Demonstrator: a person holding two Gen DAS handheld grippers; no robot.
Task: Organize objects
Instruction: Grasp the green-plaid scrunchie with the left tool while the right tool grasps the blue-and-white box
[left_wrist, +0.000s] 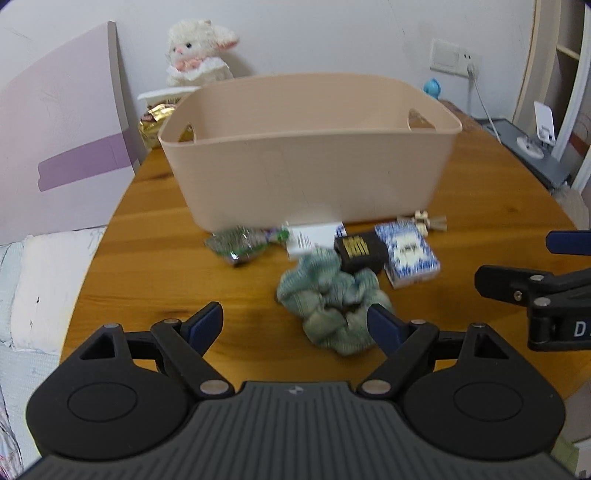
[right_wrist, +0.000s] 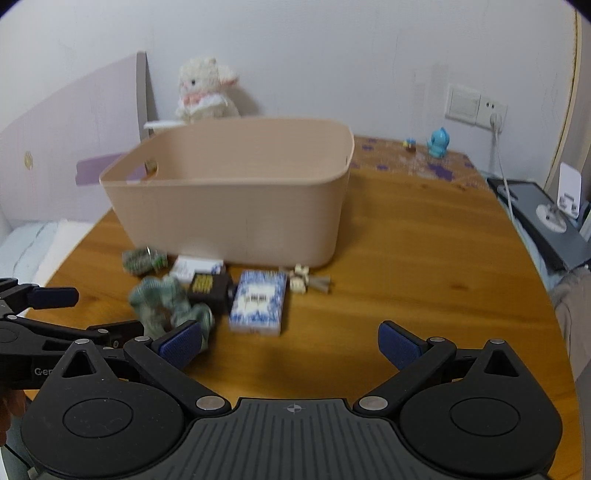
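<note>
A beige plastic bin (left_wrist: 306, 162) (right_wrist: 236, 206) stands on the wooden table (left_wrist: 147, 258) (right_wrist: 424, 258). In front of it lie a green scrunchie (left_wrist: 328, 299) (right_wrist: 166, 302), a black box (left_wrist: 360, 253) (right_wrist: 208, 290), a blue patterned card box (left_wrist: 408, 254) (right_wrist: 258, 304), a white box (left_wrist: 314, 238) (right_wrist: 194, 266), a green wrapper (left_wrist: 240, 243) (right_wrist: 142, 260) and a small wooden piece (left_wrist: 423, 219) (right_wrist: 304, 280). My left gripper (left_wrist: 295, 326) is open, its right finger beside the scrunchie. My right gripper (right_wrist: 290, 343) is open over bare table, to the right of the items.
A white plush toy (left_wrist: 195, 51) (right_wrist: 207, 90) sits behind the bin by the wall. A gold packet (left_wrist: 153, 123) lies at the bin's far left. A blue figurine (right_wrist: 439, 142) and a plugged cable (right_wrist: 500, 166) are at the far right. A bed (left_wrist: 44, 295) borders the table's left edge.
</note>
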